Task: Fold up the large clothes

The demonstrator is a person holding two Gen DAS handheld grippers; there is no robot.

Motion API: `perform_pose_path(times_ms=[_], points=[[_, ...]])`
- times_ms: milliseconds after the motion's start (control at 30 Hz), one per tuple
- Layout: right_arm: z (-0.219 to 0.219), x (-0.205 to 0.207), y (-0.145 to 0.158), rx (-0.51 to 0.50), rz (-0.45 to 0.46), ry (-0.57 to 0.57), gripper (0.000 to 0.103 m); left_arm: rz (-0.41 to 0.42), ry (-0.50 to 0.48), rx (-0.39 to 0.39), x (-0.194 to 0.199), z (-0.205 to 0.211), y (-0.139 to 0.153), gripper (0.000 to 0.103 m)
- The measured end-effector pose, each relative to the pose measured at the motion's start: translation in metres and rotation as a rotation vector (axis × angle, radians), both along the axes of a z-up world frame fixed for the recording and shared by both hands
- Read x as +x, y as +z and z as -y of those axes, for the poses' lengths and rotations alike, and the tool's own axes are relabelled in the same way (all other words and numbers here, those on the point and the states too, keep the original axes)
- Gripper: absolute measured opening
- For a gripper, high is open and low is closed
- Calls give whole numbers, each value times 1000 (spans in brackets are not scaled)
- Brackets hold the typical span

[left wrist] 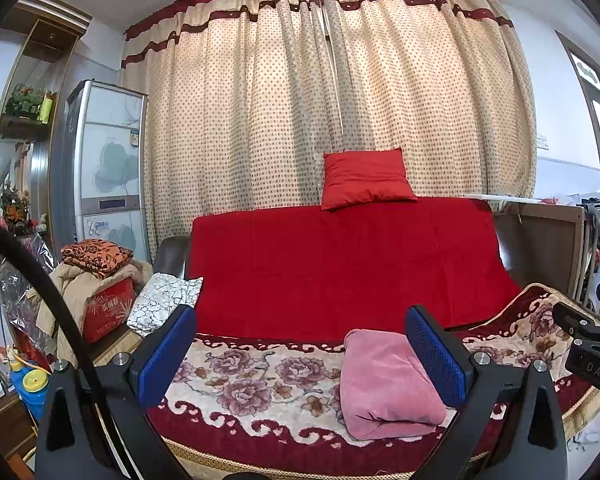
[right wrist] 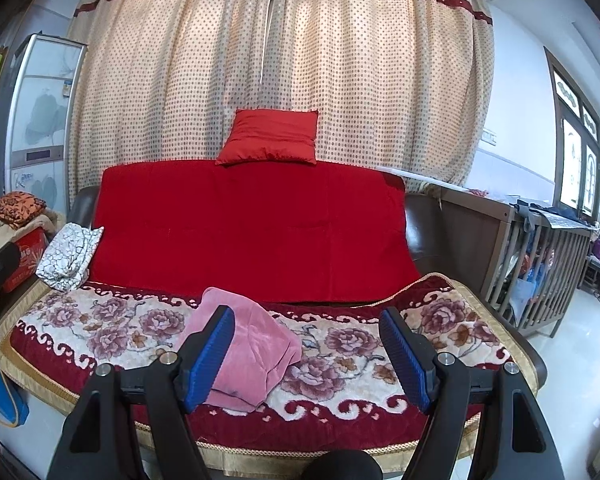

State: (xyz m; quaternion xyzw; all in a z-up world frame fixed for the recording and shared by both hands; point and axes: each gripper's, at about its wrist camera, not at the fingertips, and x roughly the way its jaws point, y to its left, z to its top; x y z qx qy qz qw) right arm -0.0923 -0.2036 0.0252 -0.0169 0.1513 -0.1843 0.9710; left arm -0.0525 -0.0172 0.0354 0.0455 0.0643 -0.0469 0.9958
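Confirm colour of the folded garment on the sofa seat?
Pink, plain, no pattern: the folded garment lies on the floral seat cover. Shows best in the left wrist view.

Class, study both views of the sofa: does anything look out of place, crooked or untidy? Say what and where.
The white patterned cloth lies crumpled at the sofa's left end, unfolded, unlike the pink garment sitting folded on the floral blanket. The red cushion perches atop the backrest, slightly tilted. Nothing looks spilled or damaged.

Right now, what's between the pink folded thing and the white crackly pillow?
Only bare flowery blanket between the pink garment and the white cushion, per the right wrist view.
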Motion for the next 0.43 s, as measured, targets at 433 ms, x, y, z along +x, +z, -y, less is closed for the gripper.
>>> perform_pose_path(times_ms=[433], points=[[-5,41,-20,7,-78,27,78,-71,9,-15,36,-7,-26,103]])
